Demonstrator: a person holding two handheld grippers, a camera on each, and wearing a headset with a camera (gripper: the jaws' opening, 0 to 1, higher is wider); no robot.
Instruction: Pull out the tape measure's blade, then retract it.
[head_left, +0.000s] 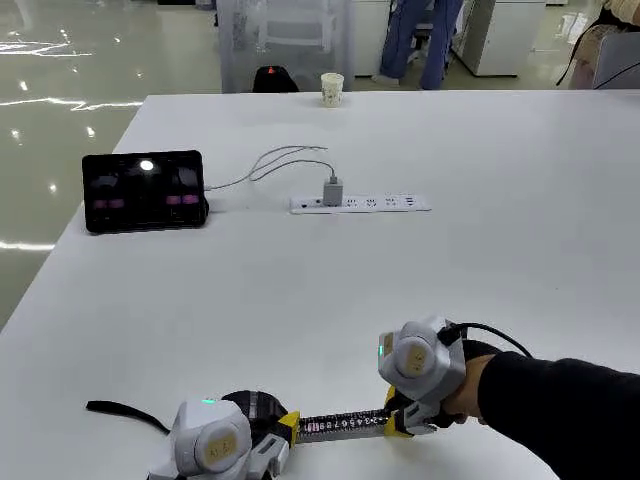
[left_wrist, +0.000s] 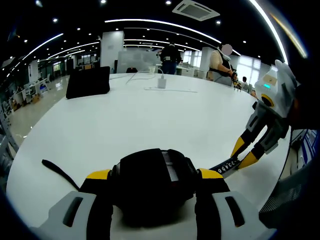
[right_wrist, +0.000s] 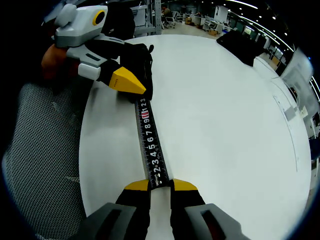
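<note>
The black tape measure case (left_wrist: 150, 187) rests on the white table (head_left: 400, 280) near its front edge, and my left gripper (left_wrist: 155, 174) is shut on it, one yellow-tipped jaw on each side. A black wrist strap (left_wrist: 59, 172) trails off to the case's left. The blade (right_wrist: 150, 142), black with white numbers, lies drawn out a short way along the tabletop. My right gripper (right_wrist: 161, 185) is shut on the blade's free end. In the head view the left gripper (head_left: 265, 420) is at the bottom left, the blade (head_left: 340, 425) runs rightward, and the right gripper (head_left: 395, 422) pinches its tip.
A dark tablet (head_left: 145, 190) stands at the left of the table, cabled to a charger (head_left: 332, 190) in a white power strip (head_left: 360, 203). A paper cup (head_left: 332, 88) sits by the far edge. A mesh chair (right_wrist: 45, 165) is beside the near edge. People stand beyond the table.
</note>
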